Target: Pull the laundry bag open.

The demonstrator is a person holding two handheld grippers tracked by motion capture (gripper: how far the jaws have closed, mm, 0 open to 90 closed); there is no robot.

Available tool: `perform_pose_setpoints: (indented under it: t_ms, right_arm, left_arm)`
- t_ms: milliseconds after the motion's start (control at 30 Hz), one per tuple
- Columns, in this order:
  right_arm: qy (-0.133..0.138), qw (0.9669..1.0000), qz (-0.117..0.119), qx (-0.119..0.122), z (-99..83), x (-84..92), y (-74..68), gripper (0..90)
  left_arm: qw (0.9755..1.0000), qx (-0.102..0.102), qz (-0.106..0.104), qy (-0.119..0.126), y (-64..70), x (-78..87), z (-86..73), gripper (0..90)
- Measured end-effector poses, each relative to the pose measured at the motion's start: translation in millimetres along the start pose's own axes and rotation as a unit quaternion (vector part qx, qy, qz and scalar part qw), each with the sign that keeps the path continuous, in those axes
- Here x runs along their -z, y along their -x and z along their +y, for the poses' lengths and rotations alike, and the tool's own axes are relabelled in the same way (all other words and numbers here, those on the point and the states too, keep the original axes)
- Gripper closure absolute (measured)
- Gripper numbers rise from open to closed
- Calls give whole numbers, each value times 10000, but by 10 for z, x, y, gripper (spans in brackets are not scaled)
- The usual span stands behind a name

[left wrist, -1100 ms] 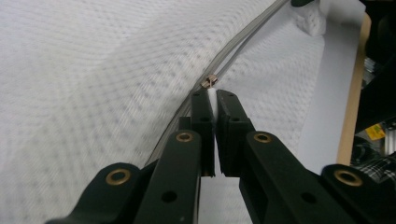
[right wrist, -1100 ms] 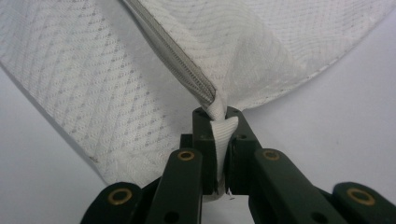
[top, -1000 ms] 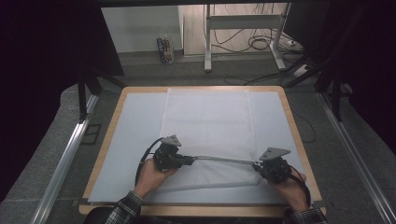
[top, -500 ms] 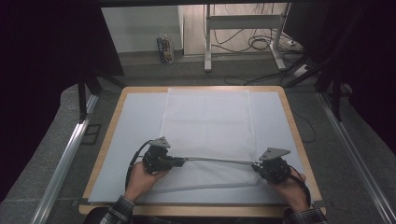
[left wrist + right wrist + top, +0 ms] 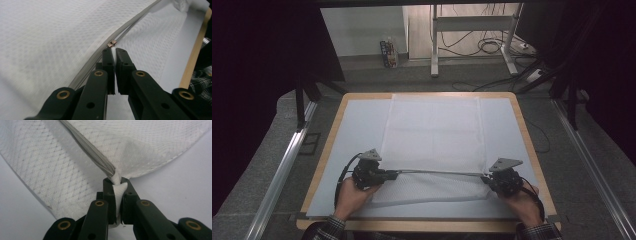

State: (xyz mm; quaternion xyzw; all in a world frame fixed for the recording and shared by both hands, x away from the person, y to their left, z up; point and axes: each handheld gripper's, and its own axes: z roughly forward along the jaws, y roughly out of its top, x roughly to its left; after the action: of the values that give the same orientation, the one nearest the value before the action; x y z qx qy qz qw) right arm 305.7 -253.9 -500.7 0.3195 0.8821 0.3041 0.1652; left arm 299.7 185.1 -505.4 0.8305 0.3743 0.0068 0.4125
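While I grip the cloth (image 5: 432, 135) on the counter (image 5: 354, 125), left claw (image 5: 393, 173) clamped by its zip pull (image 5: 111, 44), right claw (image 5: 485, 178) pinching the zip's end tab (image 5: 118, 185), cables (image 5: 482, 46) beyond, near hem tucked under.

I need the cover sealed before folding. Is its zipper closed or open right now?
Cannot tell. The zipper runs taut between the left gripper and right gripper, its slider at the left jaws.
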Motion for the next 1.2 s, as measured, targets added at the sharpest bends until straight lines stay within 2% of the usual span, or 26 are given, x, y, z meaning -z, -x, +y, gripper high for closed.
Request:
perform_pose_setpoints:
  t_ms: [100,267,367,400,567,733,833,900,967,1200]
  right_arm:
    - [3,10000,9,-31,-3,-2,6,841]
    - [8,10000,-23,-16,7,5,-3,840]
    - [39,10000,34,-25,13,4,-7,839]
    - [13,9999,-99,8,15,-3,-19,830]
    - [-54,9999,-90,13,16,-13,-28,831]
    - [-114,9999,-86,16,15,-15,-21,834]
    - [-143,9999,-58,14,17,-15,-25,834]
    - [-176,9998,-87,63,24,-20,-35,834]
    - [-182,9998,-84,46,23,-20,-36,834]
    - [-179,9998,-53,40,24,-16,-37,835]
  left_arm:
    - [9999,95,23,46,-38,63,-58,874]
    - [9998,141,92,61,-72,133,-125,873]
    - [9998,157,113,39,-77,148,-150,873]
    - [9998,152,155,10,-81,154,-164,874]
    - [9997,216,135,31,-104,180,-189,873]
    - [9993,295,230,28,-148,222,-229,874]
    - [9991,376,173,59,-182,249,-256,873]
    - [9990,369,258,23,-177,256,-263,874]
    - [9989,400,236,25,-189,266,-277,873]
    - [9983,429,400,-11,-220,326,-322,874]
